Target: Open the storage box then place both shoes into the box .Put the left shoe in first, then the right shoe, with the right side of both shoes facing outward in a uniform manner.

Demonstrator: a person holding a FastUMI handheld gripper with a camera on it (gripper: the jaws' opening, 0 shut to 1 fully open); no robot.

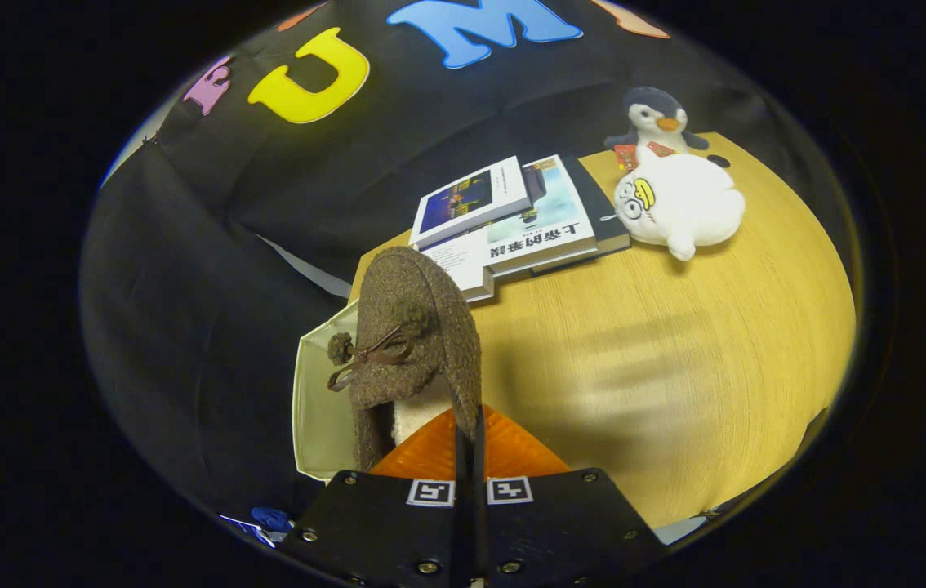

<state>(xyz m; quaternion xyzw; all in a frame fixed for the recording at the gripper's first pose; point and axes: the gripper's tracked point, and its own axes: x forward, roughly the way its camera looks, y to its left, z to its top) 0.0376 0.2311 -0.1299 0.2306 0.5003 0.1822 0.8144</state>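
Our hand-held gripper (469,425) has its two fingers drawn almost fully together, pinching the rim of a brown fuzzy slipper (412,327) at its heel opening. The slipper points away from us, toe furthest out, with a thin brown bow and small pom-poms on its upper. We see it held over the pale storage box (318,408), which sits at the near corner of the wooden worktop (675,367) against the black cloth wall; we cannot tell whether the sole touches the box. Beyond the slipper's toe lies a stack of books (512,224). Further along the worktop, well apart from the fingers, a white plush toy (679,204) lies on its side, and a plush penguin (655,118) stands just behind it.
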